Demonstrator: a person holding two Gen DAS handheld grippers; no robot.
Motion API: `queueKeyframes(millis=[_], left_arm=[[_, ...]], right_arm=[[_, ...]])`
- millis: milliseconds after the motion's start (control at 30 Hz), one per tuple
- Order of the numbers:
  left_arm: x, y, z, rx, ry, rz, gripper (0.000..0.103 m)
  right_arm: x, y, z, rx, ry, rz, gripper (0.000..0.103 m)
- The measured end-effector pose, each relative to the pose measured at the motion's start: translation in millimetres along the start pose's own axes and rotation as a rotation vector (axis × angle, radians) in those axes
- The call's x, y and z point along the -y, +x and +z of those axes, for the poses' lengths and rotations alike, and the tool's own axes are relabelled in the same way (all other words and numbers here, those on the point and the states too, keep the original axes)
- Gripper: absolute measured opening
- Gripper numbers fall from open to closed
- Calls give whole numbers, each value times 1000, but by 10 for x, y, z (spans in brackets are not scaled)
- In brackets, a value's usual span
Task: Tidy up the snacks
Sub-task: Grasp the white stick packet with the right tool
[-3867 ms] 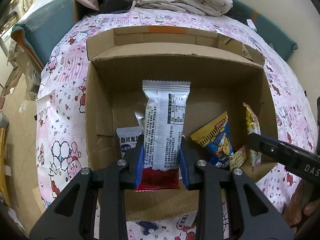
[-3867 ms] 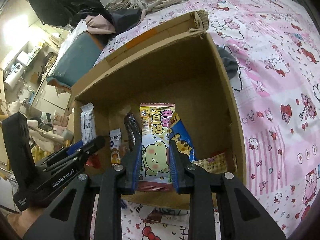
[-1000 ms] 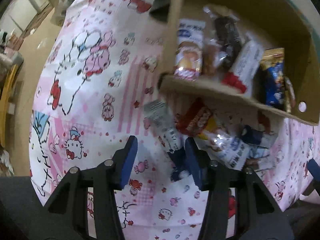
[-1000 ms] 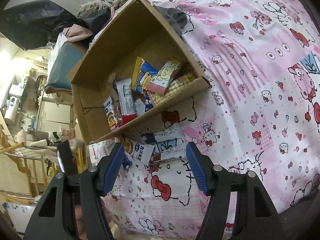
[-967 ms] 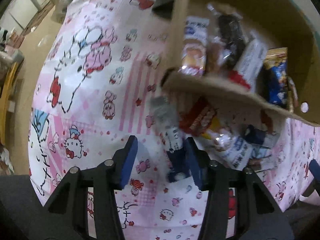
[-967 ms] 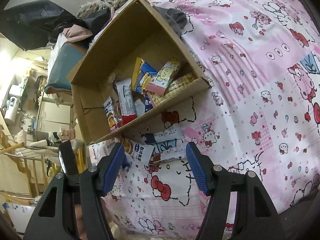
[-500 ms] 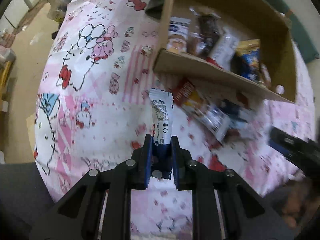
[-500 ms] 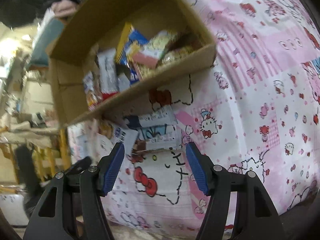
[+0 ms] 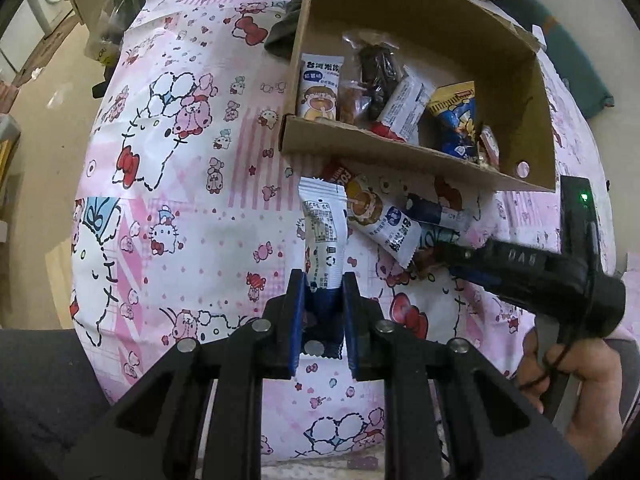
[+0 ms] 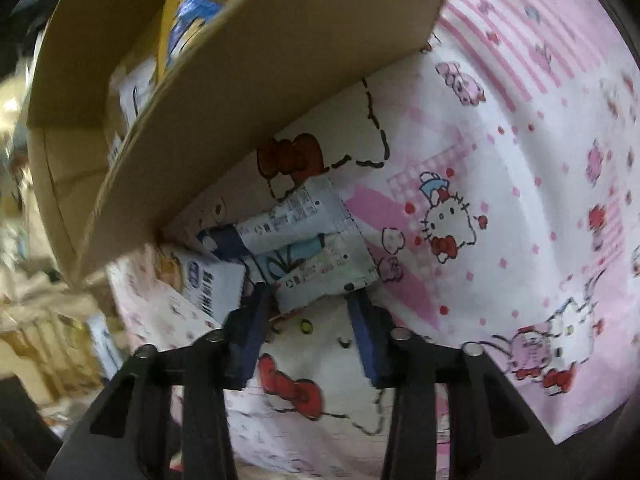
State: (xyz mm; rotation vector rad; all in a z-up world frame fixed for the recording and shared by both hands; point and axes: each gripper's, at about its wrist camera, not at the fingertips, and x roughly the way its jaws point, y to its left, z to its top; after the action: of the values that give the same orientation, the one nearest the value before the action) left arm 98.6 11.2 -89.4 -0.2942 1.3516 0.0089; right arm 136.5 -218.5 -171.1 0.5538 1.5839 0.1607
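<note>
- White packet (image 9: 325, 236): clamped at its dark lower end between the pads of my left tongs (image 9: 323, 312); it stands up from the jaws, printed back toward the camera, top edge just short of the box (image 9: 400, 148) front wall.
- Pale packet (image 10: 324, 276): lies on the sheet (image 10: 500, 208) between the pads of my right tongs (image 10: 308, 316). Jaws closing; whether the pads press on it yet I cannot tell, the view being blurred.
- Heap (image 9: 384, 220) of loose packets lies on the sheet against the box front, between the two tongs; the pale packet is its near edge.
- Box: open top, packets standing in a row along its front wall.
- My right hand (image 9: 580, 392) grips the right tongs' handle, seen at the right of the left view.
</note>
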Motion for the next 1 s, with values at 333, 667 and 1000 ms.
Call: queueKeyframes(millis=[333, 667, 1000], left_arm=[[-34, 142, 29, -35, -11, 36, 15], [-111, 115, 0, -14, -27, 53, 15], [-192, 52, -46, 9, -40, 79, 15]], right_arm=[[33, -217, -198, 20, -105, 13, 9], [12, -504, -433, 87, -113, 150, 0], [165, -636, -494, 112, -53, 191, 8]])
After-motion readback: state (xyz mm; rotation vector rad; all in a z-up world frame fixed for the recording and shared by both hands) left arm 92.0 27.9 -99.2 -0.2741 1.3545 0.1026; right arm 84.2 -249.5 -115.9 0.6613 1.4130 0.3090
